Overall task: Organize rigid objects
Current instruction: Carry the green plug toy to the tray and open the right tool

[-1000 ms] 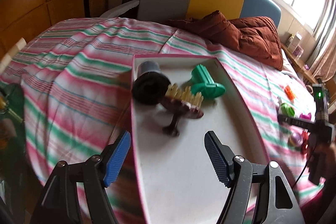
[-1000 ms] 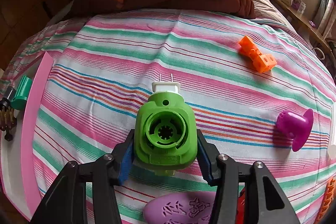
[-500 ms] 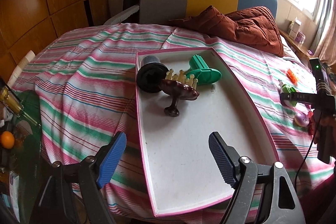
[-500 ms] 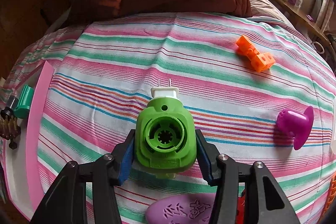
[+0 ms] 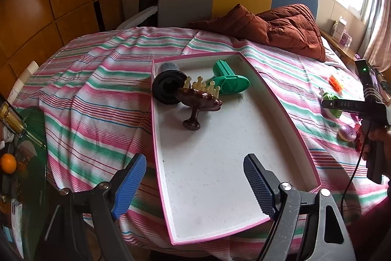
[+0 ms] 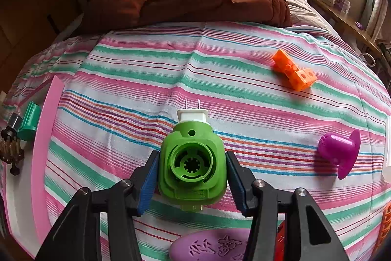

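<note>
- Left wrist view, from left to right: the left gripper (image 5: 194,184) hangs with its blue pads spread wide and nothing between them, over the near end of the pink-rimmed tray (image 5: 156,153) that lies on the striped bed (image 5: 92,94).
- At the tray's far end a black cylinder (image 5: 168,87) lies on its side, a brown massage comb (image 5: 199,99) leans against it, and a green flanged piece (image 5: 228,81) lies just beside the comb.
- Farther right in that view, the right gripper is seen side-on above the bedspread, with the green plug-in device (image 5: 330,102) at its tip.
- Right wrist view, left to right: the tray's pink edge (image 6: 46,138) sits at the far left.
- The right gripper (image 6: 191,179) is clamped on the green plug-in device (image 6: 191,163), one pad on each side, white prongs pointing away.
- An orange block piece (image 6: 293,71) lies well apart at upper right; a magenta flanged piece (image 6: 342,152) lies to the right.
- A purple oval (image 6: 212,246) lies under the gripper.
</note>
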The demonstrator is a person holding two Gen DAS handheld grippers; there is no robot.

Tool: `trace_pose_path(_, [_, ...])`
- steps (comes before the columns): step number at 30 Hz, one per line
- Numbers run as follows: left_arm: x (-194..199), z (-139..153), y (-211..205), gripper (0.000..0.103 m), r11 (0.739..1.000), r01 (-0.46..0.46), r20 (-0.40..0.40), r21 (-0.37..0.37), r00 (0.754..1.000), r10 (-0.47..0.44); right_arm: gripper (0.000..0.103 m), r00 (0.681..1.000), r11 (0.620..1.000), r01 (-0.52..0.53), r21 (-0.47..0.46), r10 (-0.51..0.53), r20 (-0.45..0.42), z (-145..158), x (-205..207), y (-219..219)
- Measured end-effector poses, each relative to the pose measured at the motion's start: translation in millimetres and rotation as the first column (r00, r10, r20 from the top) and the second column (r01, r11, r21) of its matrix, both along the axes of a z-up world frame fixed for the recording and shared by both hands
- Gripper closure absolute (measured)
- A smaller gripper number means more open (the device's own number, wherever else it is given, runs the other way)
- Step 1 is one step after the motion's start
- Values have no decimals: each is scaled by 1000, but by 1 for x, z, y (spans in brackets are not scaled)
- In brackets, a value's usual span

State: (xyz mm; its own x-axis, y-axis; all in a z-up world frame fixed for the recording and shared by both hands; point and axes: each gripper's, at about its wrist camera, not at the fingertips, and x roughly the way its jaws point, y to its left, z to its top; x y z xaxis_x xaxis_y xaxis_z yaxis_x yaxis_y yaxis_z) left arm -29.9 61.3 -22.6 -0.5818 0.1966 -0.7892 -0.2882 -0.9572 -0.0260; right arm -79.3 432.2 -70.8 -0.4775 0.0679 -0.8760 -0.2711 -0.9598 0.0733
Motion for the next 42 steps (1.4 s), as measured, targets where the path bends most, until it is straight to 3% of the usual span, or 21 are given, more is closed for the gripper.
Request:
trace_pose_path(9, [3,-2,3,21,1000,5,-4,-14,1000,-5,50,1000,999,-22,48,22,4,0,1,-6])
trace_pose_path(21, [5,-4,-3,21,1000,-6,10,-29,1000,7,50,997,997,-69,45,68,20,1,3,-19])
trace_pose_path(42, [10,7,-33,21,998,-61,-13,21,998,61,50,985,976,-168,137,161,60,-3,8,-49])
